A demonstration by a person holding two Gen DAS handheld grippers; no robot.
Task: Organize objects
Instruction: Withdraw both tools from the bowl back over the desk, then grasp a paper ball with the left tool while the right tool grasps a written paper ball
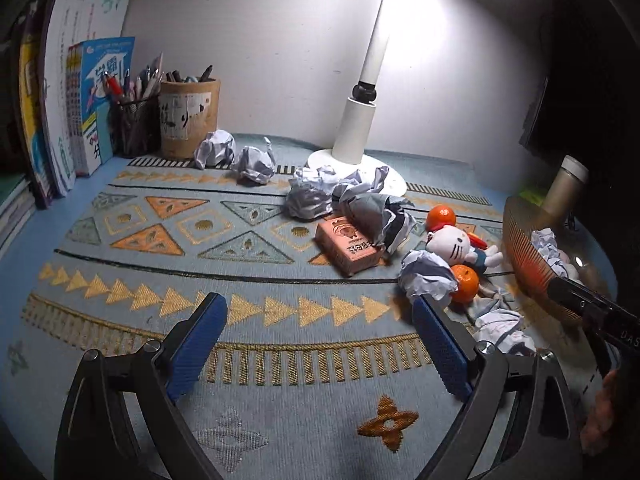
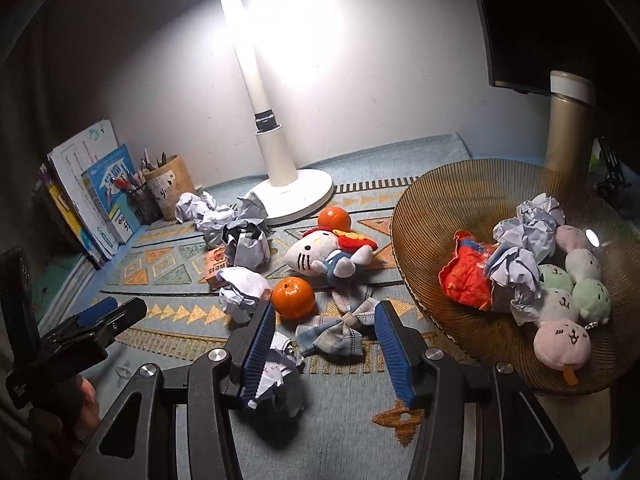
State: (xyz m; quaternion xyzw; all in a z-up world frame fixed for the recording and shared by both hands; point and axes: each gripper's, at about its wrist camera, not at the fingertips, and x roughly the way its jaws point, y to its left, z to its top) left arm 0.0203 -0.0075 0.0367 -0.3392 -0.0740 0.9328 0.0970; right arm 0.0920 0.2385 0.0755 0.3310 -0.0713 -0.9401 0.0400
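Cluttered desk mat (image 1: 132, 320) under lamp.
Left gripper (image 1: 320, 320) spread wide, empty; right gripper (image 2: 326, 344) narrower, gripping nothing. Pink box (image 1: 349, 247) lettering unreadable.

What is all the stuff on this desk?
Lamp: one, white, lit, at the back wall.
Books: a stack, mixed colours, upright at far left.
Pen pots: two, one tan, one black mesh, beside the books.
Paper balls: many, white and grey, on the mat and some in the bowl.
Box: one, pink, mid mat.
Oranges: two, orange, near the cat toy.
Cat toy: one, white, lying on the mat.
Bow: one, blue plaid, on the mat.
Bowl: one, brown glass, at right, holding paper, plush balls and a red packet.
Flask: one, gold, behind the bowl.
Mat: one, blue patterned.
Left gripper: open, empty.
Right gripper: open, above the bow.
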